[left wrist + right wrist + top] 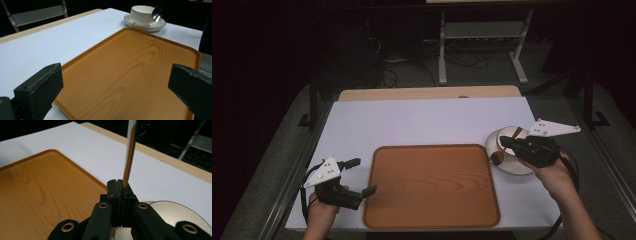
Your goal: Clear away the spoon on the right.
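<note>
Spoon (498, 156) held over the saucer (522, 167) sets the scene in the high view: the right gripper (507, 145) is clamped on its handle near the right edge of the desk (422, 120), with the bowl end hanging just off the saucer's left side, beside the right rim of the wooden tray (432, 185). The cup (504, 135) sits on that saucer, partly covered by the gripper. The tray lies in the middle of the desk toward the near edge. The left gripper (362, 176) hovers close to the near left corner, beside the tray's left rim, jaws spread wide with nothing between them. In the left gripper view, the two black jaws stand far apart over the tray (130, 72); beyond its far corner the cup (141, 15) stands on the saucer (145, 25), and the shiny spoon bowl (157, 13) hangs beside the cup's rim. In the right gripper view, the right gripper (121, 186) is pressed tight on the spoon handle (130, 152), which rises steeply from the jaws; the tray (45, 192) lies to the left and the saucer (180, 215) sits just below right.
</note>
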